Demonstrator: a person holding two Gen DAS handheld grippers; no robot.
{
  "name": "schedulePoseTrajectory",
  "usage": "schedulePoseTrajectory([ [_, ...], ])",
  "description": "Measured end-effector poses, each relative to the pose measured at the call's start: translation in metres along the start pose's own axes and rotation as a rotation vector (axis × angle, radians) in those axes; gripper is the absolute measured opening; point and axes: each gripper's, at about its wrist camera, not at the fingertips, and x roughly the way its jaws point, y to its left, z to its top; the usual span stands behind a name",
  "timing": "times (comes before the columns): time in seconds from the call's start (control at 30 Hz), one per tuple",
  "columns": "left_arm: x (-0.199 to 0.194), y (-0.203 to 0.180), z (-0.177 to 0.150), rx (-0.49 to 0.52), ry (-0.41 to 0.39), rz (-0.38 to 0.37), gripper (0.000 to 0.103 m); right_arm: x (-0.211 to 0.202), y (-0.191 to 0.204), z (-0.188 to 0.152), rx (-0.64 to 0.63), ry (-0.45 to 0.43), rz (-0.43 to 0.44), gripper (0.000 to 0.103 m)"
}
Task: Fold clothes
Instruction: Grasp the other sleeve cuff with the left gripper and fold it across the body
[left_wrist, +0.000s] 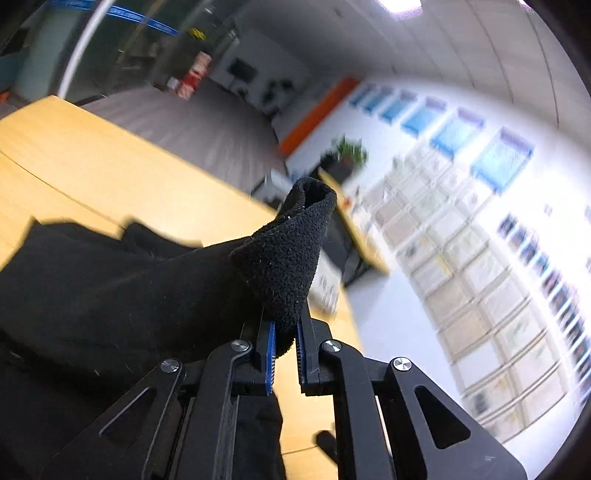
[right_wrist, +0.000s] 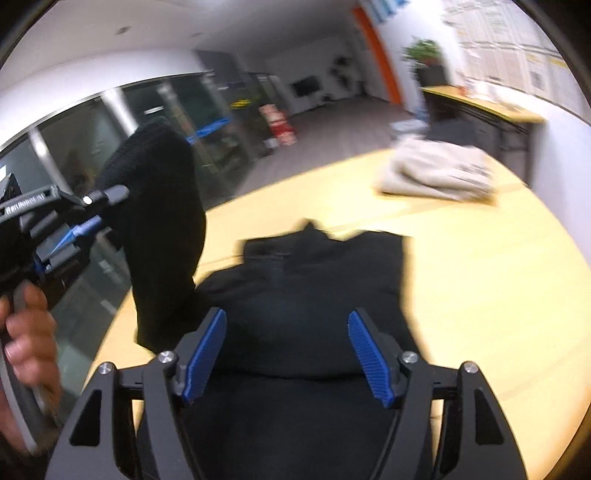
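Note:
A black fleece garment (right_wrist: 314, 295) lies on the light wooden table (right_wrist: 498, 295), its collar toward the far edge. My left gripper (left_wrist: 284, 343) is shut on the cuff of its black sleeve (left_wrist: 291, 258), which is lifted well above the table. In the right wrist view the left gripper (right_wrist: 99, 210) shows at the left, held by a hand (right_wrist: 26, 332), with the sleeve (right_wrist: 159, 221) hanging from it. My right gripper (right_wrist: 286, 358) stands open over the near part of the garment, nothing between its blue pads (right_wrist: 207, 354).
A folded pile of light grey and beige clothes (right_wrist: 436, 173) sits at the table's far right. Beyond the table are a grey floor, glass partitions, a second desk (right_wrist: 484, 103) with a potted plant (right_wrist: 424, 55), and a wall of posters (left_wrist: 480, 240).

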Motion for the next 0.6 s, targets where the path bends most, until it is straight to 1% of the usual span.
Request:
schedulePoseTrajectory([
  [0.03,0.021,-0.018,-0.013,0.017,0.036,-0.009,0.012,-0.002,-0.018,-0.003,0.024,0.010,-0.023,0.076],
  [0.07,0.041,-0.020,-0.026,0.021,0.075,0.019,0.016,0.000,-0.036,-0.006,0.047,0.029,-0.044,0.076],
  [0.1,0.058,-0.016,-0.035,0.021,0.113,0.039,0.025,0.001,-0.048,-0.015,0.068,0.049,-0.059,0.076],
  [0.13,0.073,-0.013,-0.044,0.021,0.150,0.059,0.028,0.004,-0.060,-0.021,0.088,0.072,-0.072,0.076],
  [0.17,0.082,-0.006,-0.046,0.025,0.172,0.086,0.029,0.009,-0.066,-0.025,0.099,0.093,-0.079,0.077],
  [0.2,0.090,0.000,-0.048,0.030,0.193,0.112,0.036,0.014,-0.073,-0.030,0.109,0.113,-0.086,0.079],
  [0.23,0.095,-0.002,-0.056,0.031,0.193,0.124,0.044,0.018,-0.079,-0.034,0.119,0.131,-0.091,0.081],
  [0.27,0.085,0.006,-0.056,0.028,0.173,0.133,0.049,0.022,-0.084,-0.039,0.124,0.141,-0.087,0.082],
  [0.33,0.064,0.023,-0.057,0.022,0.134,0.150,0.064,0.036,-0.086,-0.041,0.137,0.158,-0.064,0.086],
  [0.37,0.053,0.036,-0.056,0.018,0.108,0.171,0.067,0.043,-0.086,-0.041,0.143,0.164,-0.052,0.087],
  [0.4,0.040,0.053,-0.057,0.010,0.081,0.209,0.074,0.052,-0.085,-0.040,0.155,0.171,-0.040,0.087],
  [0.43,0.030,0.065,-0.059,0.005,0.070,0.241,0.076,0.063,-0.085,-0.038,0.172,0.181,-0.029,0.087],
  [0.5,0.016,0.105,-0.056,-0.008,0.079,0.303,0.076,0.082,-0.084,-0.035,0.200,0.190,-0.019,0.087],
  [0.6,0.002,0.161,-0.060,-0.023,0.113,0.356,0.075,0.101,-0.078,-0.031,0.218,0.171,-0.039,0.086],
])
